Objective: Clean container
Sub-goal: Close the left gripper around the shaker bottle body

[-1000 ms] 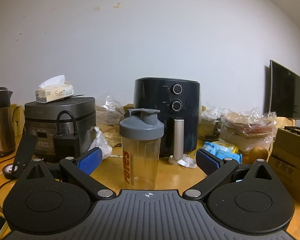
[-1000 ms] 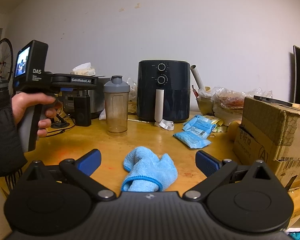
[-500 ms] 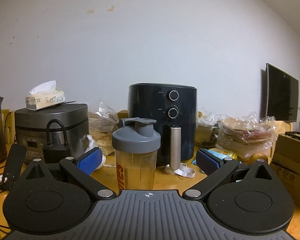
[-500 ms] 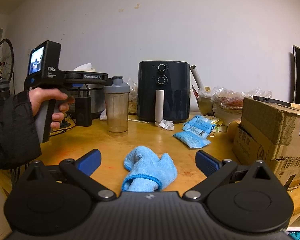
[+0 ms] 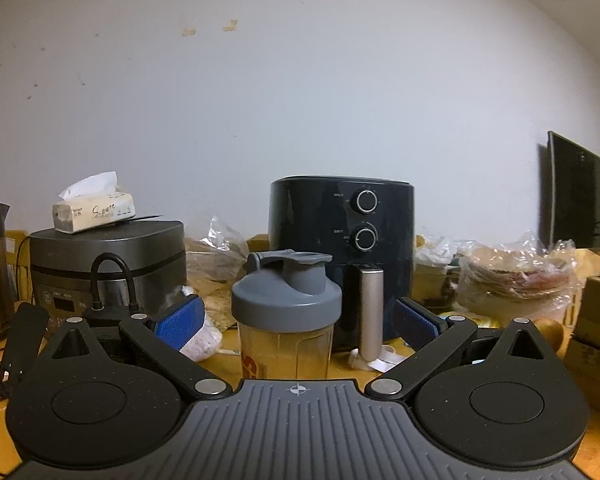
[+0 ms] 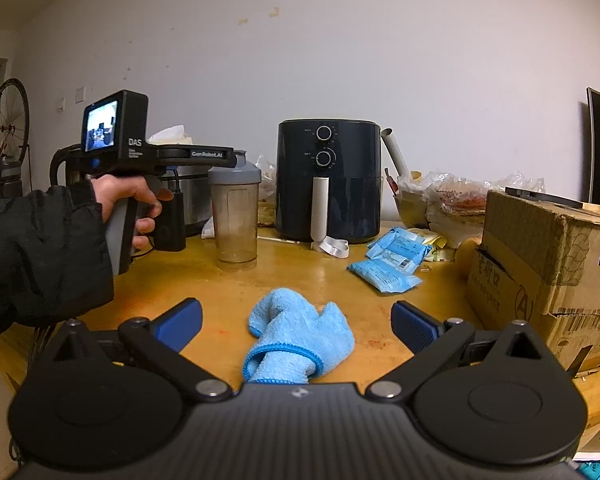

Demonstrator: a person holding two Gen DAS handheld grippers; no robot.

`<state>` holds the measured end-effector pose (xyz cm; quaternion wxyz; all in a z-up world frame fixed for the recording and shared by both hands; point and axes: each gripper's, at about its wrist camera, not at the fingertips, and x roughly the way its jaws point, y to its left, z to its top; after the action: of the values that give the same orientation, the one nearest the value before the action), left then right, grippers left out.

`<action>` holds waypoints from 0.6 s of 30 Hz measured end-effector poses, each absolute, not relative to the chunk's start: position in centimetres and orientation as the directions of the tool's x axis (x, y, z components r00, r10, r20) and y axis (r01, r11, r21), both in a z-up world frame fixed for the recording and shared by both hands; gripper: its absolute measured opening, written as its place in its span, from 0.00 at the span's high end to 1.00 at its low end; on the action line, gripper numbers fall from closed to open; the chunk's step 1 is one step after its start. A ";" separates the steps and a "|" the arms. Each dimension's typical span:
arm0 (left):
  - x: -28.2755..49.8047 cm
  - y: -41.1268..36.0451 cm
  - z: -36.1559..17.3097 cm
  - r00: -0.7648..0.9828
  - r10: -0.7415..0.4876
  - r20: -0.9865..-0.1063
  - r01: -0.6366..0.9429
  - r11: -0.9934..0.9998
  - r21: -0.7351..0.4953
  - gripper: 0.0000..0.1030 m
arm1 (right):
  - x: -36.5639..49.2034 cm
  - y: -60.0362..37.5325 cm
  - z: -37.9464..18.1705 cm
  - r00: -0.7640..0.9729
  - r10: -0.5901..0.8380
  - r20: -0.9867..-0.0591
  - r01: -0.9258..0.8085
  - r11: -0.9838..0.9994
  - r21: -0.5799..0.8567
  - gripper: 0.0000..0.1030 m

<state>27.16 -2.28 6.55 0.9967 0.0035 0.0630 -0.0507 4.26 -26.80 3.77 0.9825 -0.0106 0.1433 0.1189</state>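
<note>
Shaker bottle (image 5: 286, 316) upright just in front of air fryer (image 5: 342, 256), framed by left gripper (image 5: 298, 322), jaws wide open, empty. Right gripper (image 6: 296, 322) open over cloth (image 6: 296, 334). Could topple if clipped off-centre

Left wrist view sat low, near worktop (image 5: 228, 350) level, facing the back wall; shaker bottle (image 5: 286, 312) close, centre frame, between the wide-set jaws. Right wrist view sat farther back and higher, looking down over the worktop (image 6: 300, 276) toward the same wall; blue cloth (image 6: 298, 334) lay lower centre. Shared by both: shaker bottle (image 6: 235, 208), air fryer (image 5: 342, 256) (image 6: 329, 180), rice cooker (image 5: 108, 264). Left gripper (image 6: 204, 154) showed at left of the right view, side-on.
</note>
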 end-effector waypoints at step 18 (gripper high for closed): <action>30.3 -2.3 5.7 0.986 -0.068 -0.149 0.073 0.997 0.026 0.00 | 4.2 -26.8 3.7 0.926 0.239 -0.291 -0.245 0.969 0.018 0.00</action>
<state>30.35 -2.30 5.69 0.9965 0.0159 0.0743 -0.0354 4.22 -26.84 3.68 0.9814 -0.0095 0.1470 0.1234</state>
